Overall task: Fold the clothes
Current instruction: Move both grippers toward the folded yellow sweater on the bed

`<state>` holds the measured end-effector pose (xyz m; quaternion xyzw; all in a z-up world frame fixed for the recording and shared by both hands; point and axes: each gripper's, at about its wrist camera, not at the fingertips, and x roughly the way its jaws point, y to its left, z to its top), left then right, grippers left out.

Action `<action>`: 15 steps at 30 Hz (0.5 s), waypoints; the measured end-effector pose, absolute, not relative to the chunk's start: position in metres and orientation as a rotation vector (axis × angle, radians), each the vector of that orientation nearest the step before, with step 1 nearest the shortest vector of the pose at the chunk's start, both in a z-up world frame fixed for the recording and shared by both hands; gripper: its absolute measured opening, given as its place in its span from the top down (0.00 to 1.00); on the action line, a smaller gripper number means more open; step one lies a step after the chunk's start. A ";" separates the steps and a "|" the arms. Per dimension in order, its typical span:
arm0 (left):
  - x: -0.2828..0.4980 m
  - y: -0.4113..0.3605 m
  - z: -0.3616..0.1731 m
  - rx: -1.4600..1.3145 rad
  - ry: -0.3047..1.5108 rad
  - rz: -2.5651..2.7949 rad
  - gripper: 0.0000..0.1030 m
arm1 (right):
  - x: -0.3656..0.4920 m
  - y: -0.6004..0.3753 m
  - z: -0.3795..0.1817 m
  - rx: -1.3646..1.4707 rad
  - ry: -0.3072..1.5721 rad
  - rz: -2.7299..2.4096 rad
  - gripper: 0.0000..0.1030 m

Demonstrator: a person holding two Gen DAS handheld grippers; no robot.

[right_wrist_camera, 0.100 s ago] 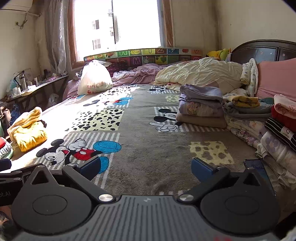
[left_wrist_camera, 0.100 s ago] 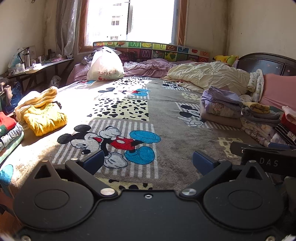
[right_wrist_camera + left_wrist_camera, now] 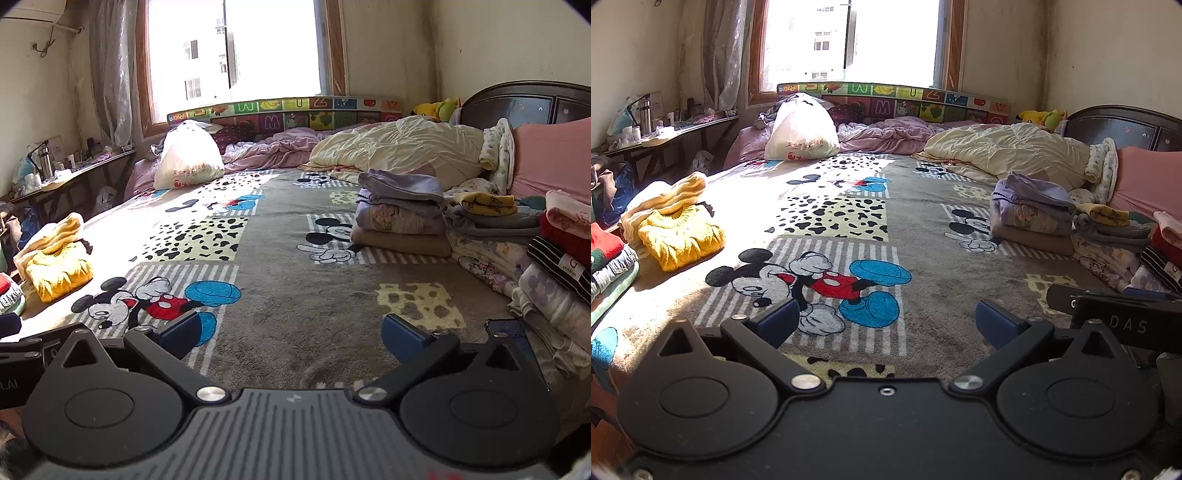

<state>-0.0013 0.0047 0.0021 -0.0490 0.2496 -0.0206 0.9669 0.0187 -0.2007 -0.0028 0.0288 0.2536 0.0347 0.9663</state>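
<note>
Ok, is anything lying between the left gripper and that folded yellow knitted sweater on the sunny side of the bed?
Nothing visible does. The open left gripper holds nothing, and only the bare cartoon-mouse printed blanket lies between it and the folded yellow knitted sweater.

Bed blanket — yellow sweater, folded stack, white bag.

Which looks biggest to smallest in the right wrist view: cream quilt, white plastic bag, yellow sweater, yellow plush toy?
1. cream quilt
2. white plastic bag
3. yellow sweater, close to the bag; being nearer makes this unsure
4. yellow plush toy
</note>
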 end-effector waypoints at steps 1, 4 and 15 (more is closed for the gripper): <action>-0.002 0.006 0.003 -0.103 0.503 -0.047 0.00 | 0.019 -0.200 -0.003 0.064 0.519 0.080 0.00; -0.001 0.004 0.003 -0.089 0.513 -0.039 0.00 | 0.021 -0.197 -0.004 0.105 0.538 0.128 0.00; 0.001 -0.002 0.000 -0.071 0.507 -0.025 0.00 | 0.013 -0.214 0.000 0.202 0.433 0.165 0.00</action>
